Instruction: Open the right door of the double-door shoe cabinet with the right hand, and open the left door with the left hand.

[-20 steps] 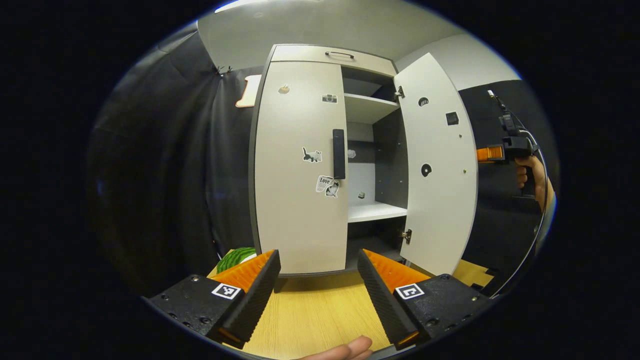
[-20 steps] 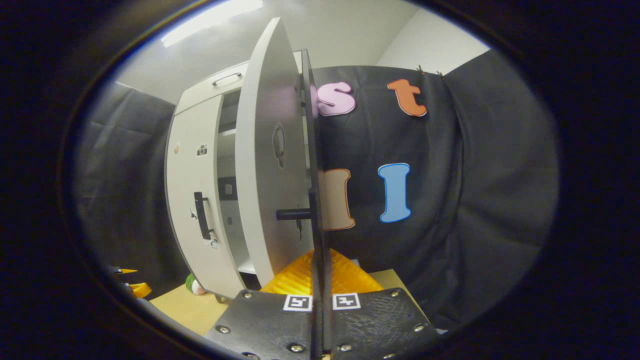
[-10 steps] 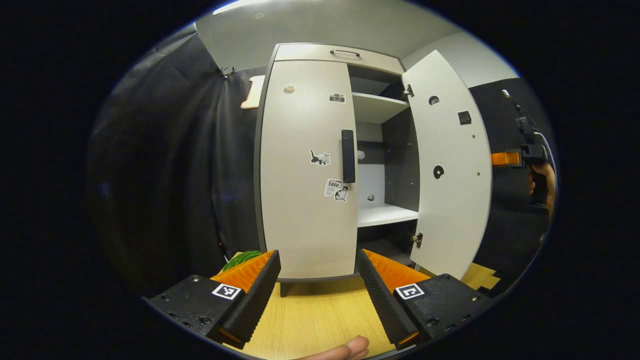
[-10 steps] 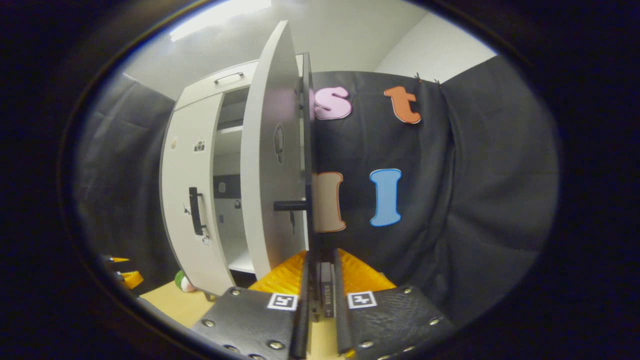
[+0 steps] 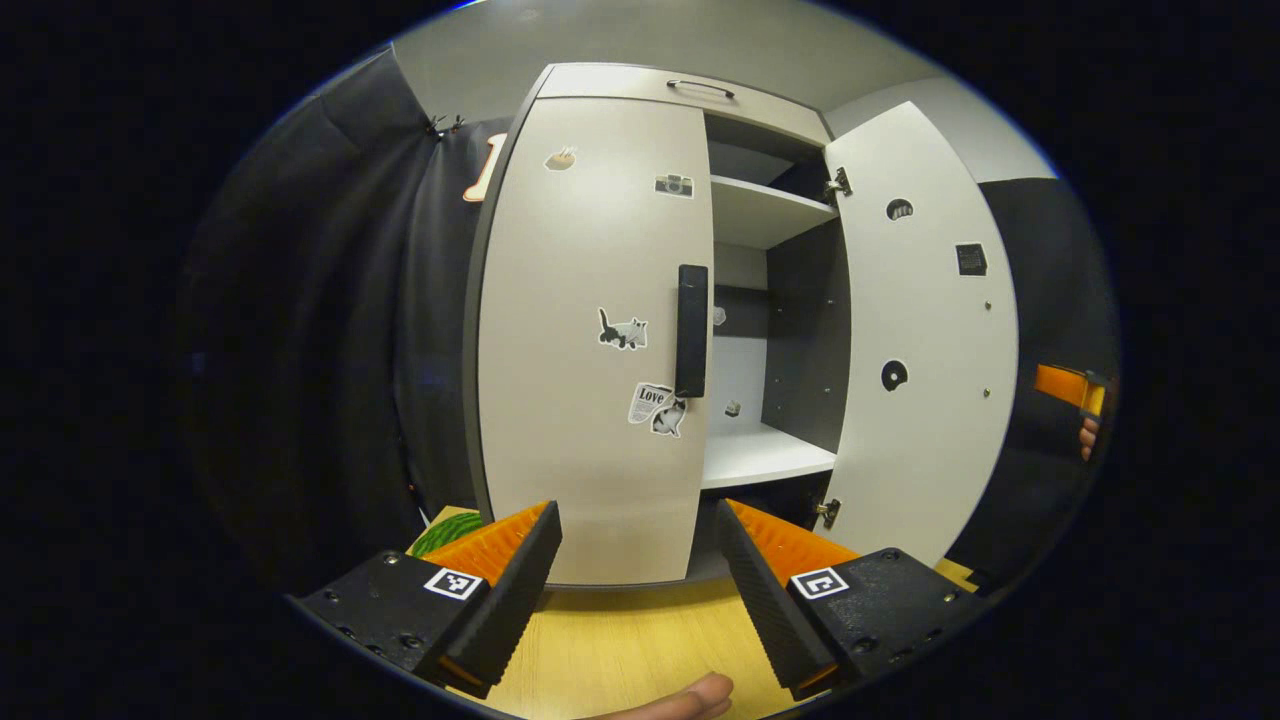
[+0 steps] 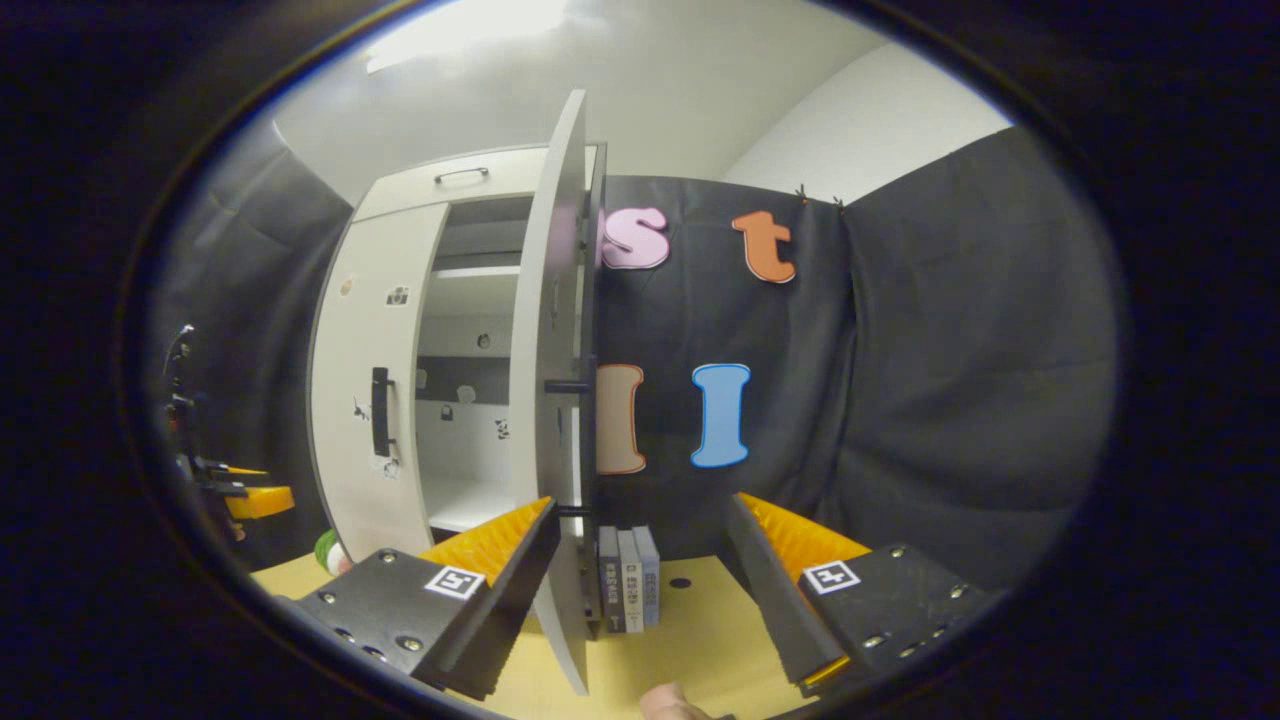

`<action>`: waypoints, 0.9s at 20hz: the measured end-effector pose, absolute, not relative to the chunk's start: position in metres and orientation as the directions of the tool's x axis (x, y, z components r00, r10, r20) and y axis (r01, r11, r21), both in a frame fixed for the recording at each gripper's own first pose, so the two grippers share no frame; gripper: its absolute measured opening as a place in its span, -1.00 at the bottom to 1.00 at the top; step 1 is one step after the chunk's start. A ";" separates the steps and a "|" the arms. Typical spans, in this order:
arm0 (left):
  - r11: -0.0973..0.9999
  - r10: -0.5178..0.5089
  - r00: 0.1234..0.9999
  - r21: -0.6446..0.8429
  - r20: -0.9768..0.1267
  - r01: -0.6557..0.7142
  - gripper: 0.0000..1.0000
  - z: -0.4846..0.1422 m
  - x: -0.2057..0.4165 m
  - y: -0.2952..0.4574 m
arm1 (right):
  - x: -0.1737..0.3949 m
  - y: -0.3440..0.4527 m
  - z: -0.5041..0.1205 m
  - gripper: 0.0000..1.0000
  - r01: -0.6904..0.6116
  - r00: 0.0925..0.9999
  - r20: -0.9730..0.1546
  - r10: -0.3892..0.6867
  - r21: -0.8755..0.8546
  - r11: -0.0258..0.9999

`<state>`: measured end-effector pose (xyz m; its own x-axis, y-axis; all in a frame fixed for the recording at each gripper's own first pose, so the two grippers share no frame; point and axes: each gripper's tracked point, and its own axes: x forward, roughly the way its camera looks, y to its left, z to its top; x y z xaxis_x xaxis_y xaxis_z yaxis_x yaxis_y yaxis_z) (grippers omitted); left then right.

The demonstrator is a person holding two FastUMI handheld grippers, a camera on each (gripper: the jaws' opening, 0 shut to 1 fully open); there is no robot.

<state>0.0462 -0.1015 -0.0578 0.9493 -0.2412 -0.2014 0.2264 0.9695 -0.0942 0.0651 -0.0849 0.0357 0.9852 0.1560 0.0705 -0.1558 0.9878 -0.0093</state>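
With the pale-grey right door [image 5: 925, 330] swung open, the closed left door [image 5: 590, 330] of the tall double-door shoe cabinet comes next.

The left hand-held gripper [image 5: 636, 580] hovers wide open over the light wooden worktop [image 5: 630, 640], below the left door's black vertical bar handle [image 5: 691, 330]. I'd lift it, straddle the handle squarely, close, then pull along the hinge arc. The right hand-held gripper [image 6: 640, 575] is wide open, empty.

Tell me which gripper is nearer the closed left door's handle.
Left. The left gripper faces the left door's handle from the front; the right gripper sits off by the open right door.
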 end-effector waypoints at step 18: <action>0.989 -0.145 0.985 -0.017 -0.091 0.144 0.92 0.021 0.194 -0.151 | -0.054 -0.031 -0.048 0.99 -0.251 0.967 0.056 0.247 0.093 0.964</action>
